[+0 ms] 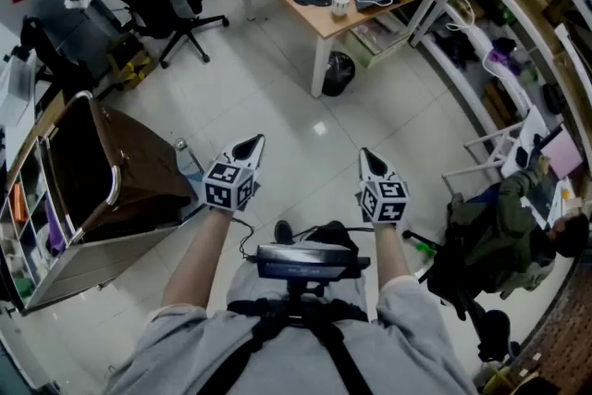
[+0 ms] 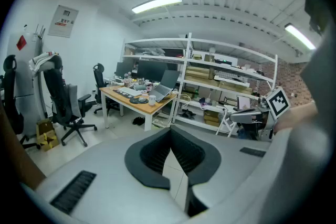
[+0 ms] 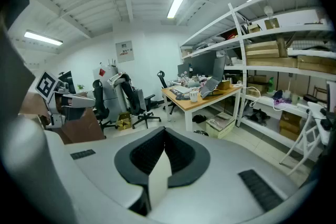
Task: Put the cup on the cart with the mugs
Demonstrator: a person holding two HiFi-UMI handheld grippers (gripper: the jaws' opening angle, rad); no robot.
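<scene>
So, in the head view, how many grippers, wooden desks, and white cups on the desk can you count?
grippers: 2, the left gripper and the right gripper
wooden desk: 1
white cup: 1
total: 4

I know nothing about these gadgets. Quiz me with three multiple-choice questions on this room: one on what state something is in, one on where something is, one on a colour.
1. The jaws of the left gripper and the right gripper are: A wide open; B shut and empty; C clamped on something.
2. The white cup stands: A on the desk; B in the left gripper; C in the right gripper.
3. The desk top is: A black; B light brown wood; C green.

Answers: 1 B, each gripper view shows its jaws together with nothing between. 2 A, it sits near the desk's near corner. 3 B, the bare top shows light brown.
</scene>
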